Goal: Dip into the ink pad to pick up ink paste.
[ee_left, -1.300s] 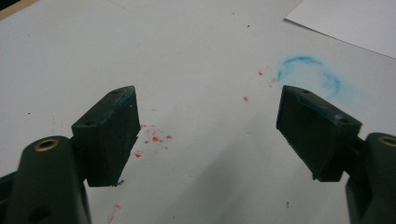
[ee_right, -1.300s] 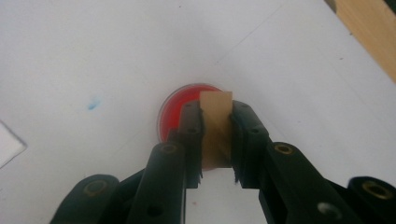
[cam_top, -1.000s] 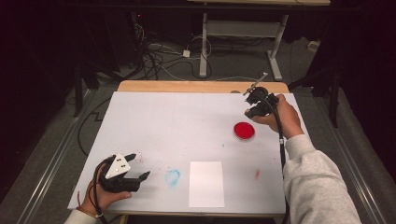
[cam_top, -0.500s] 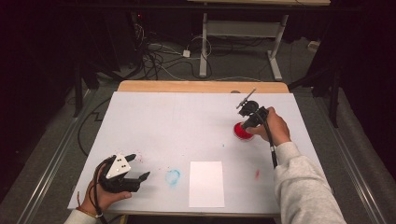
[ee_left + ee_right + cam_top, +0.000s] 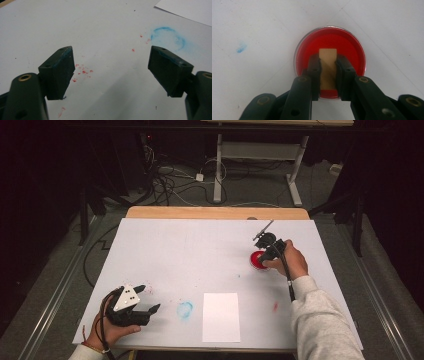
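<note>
A round red dish (image 5: 257, 262) (image 5: 329, 40) sits on the white table at the right. My right gripper (image 5: 265, 251) (image 5: 328, 60) hangs directly over it, pointing down, shut on a small tan block (image 5: 327, 53). The block's tip lies over the dish's red centre; I cannot tell whether it touches. My left gripper (image 5: 149, 298) (image 5: 111, 51) rests near the front left edge, open wide, with nothing between its jaws. Bluish smears mark its pads (image 5: 62, 65).
A white sheet of paper (image 5: 221, 316) (image 5: 190, 10) lies at the front middle. A blue smudge (image 5: 185, 309) (image 5: 167, 37) is beside it, and red specks (image 5: 83, 71) lie near the left gripper. A red smear (image 5: 275, 306) marks the front right. Cables lie on the floor beyond the table.
My right gripper has moved left and down from the far right corner to above the red dish, with the block in it. The left gripper has stayed put.
</note>
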{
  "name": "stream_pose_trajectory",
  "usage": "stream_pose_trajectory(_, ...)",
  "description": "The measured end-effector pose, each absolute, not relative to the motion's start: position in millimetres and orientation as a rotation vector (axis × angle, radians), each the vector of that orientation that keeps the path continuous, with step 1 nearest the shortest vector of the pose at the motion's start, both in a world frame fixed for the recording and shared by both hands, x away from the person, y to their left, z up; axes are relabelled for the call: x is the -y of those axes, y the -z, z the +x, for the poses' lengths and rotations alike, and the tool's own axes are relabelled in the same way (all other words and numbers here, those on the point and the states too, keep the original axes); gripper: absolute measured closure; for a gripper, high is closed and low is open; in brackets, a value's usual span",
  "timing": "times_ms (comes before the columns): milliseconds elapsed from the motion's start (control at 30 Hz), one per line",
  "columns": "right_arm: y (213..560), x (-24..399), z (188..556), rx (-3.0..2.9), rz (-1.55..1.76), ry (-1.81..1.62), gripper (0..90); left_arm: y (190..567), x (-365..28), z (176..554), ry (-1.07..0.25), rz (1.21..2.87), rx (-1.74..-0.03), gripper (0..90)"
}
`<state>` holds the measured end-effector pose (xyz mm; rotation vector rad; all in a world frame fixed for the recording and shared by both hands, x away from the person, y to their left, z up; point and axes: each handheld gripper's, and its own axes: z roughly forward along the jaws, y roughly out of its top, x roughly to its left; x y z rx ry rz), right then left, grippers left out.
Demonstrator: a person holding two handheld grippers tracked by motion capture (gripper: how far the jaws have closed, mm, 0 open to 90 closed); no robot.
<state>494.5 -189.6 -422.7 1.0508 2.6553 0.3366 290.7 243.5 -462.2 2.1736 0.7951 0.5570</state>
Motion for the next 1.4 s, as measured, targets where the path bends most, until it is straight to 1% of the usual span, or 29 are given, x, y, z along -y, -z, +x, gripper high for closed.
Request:
stream_pose_trajectory(733, 424.9, 187.2, 490.6, -2.623, 1.089, -0.328, 76.4, 461.6, -242.9, 290.4, -0.572, 2.172, -0.802, 21.0)
stream_pose_trajectory(900, 425.7, 186.5, 490.0, -2.617, 1.051, -0.321, 76.4, 460.6, -244.3, 290.3, -0.573, 2.164, -0.805, 21.0)
stream_pose_trajectory(1400, 425.7, 194.0, 489.5, -2.609, 1.076, -0.398, 76.2, 460.5, -245.0, 291.6, -0.57, 2.163, -0.812, 21.0)
